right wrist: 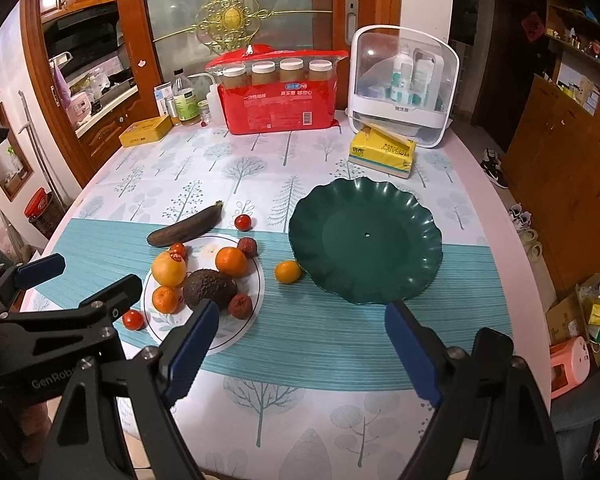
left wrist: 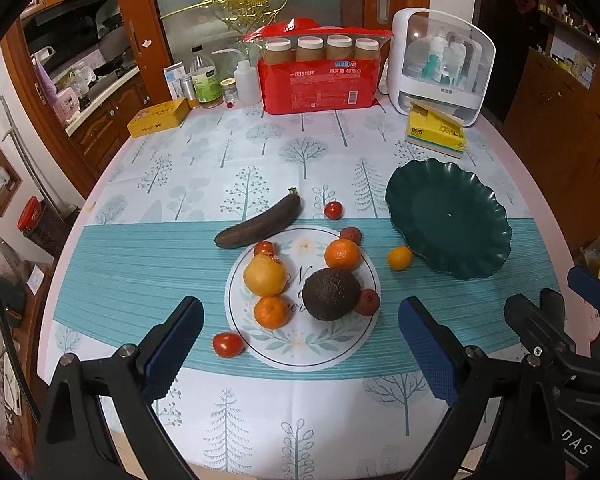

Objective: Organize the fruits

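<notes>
An empty dark green scalloped plate sits on the table at the right. Fruit lies in a group on a white round mat: an avocado, a yellow citrus, two oranges, dark red fruits and small tomatoes. A dark banana lies behind it. A small orange sits next to the plate. My left gripper is open and empty, in front of the fruit. My right gripper is open and empty, in front of the plate.
At the back of the table stand a red pack of cups, bottles, a yellow tin, a white storage box and a yellow tissue pack. The table's rounded edge runs along the right; wooden cabinets stand beyond.
</notes>
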